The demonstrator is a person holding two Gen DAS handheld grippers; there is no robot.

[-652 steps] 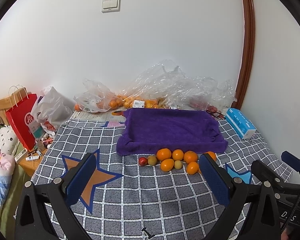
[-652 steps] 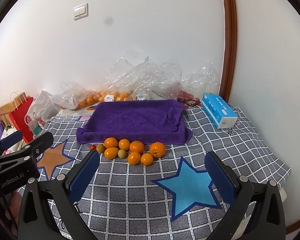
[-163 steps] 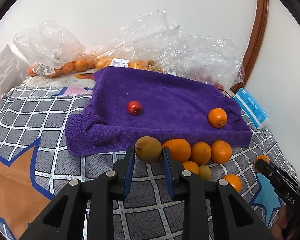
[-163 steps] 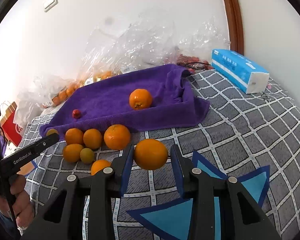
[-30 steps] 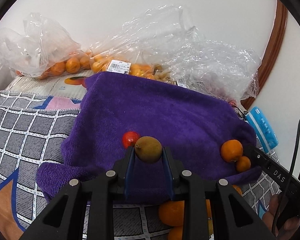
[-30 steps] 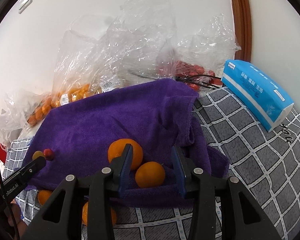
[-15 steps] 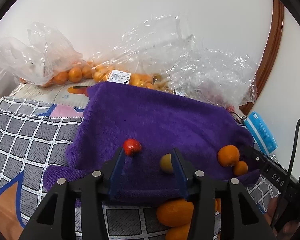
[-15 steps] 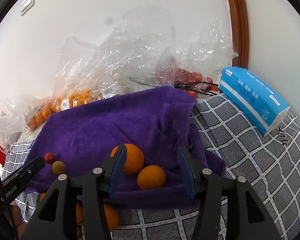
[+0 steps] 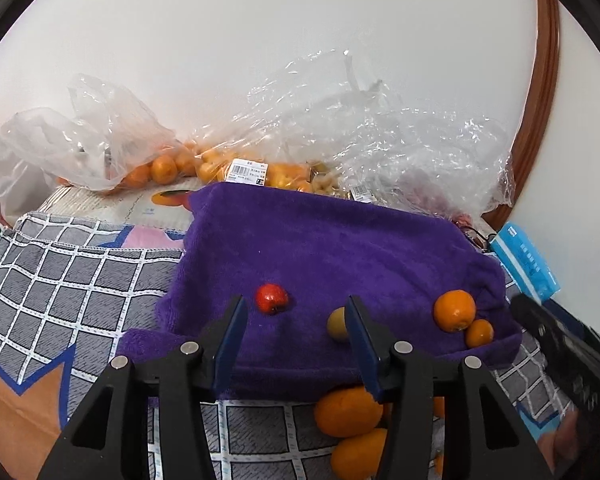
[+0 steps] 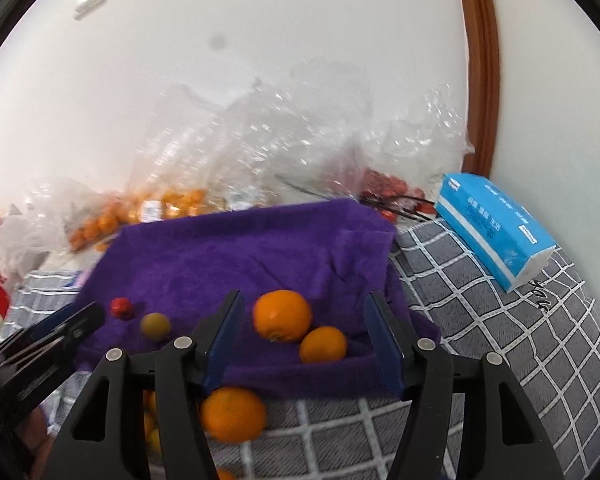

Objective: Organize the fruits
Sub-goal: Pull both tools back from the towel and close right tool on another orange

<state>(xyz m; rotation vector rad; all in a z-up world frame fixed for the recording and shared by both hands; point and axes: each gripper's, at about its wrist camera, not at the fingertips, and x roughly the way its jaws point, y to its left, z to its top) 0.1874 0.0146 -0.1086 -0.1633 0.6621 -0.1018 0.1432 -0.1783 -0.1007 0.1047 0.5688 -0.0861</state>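
A purple towel (image 9: 340, 248) lies on the checked cloth. On it are a small red fruit (image 9: 272, 298), a brownish-green fruit (image 9: 337, 325), a big orange (image 9: 454, 310) and a small orange (image 9: 479, 333). My left gripper (image 9: 296, 320) is open and empty just in front of the red and brownish-green fruits. My right gripper (image 10: 304, 320) is open and empty, with the big orange (image 10: 282, 315) and small orange (image 10: 323, 344) between its fingers' line of sight on the towel (image 10: 240, 256). More oranges (image 9: 348, 412) lie on the cloth before the towel.
Clear plastic bags of oranges (image 9: 156, 168) and crumpled plastic (image 9: 380, 136) lie against the wall behind the towel. A blue tissue pack (image 10: 496, 228) sits at the right. The checked cloth (image 10: 520, 360) has star patches.
Both grippers have opened wider and drawn back a little from the towel. The brownish-green fruit and the small orange stay where they were released.
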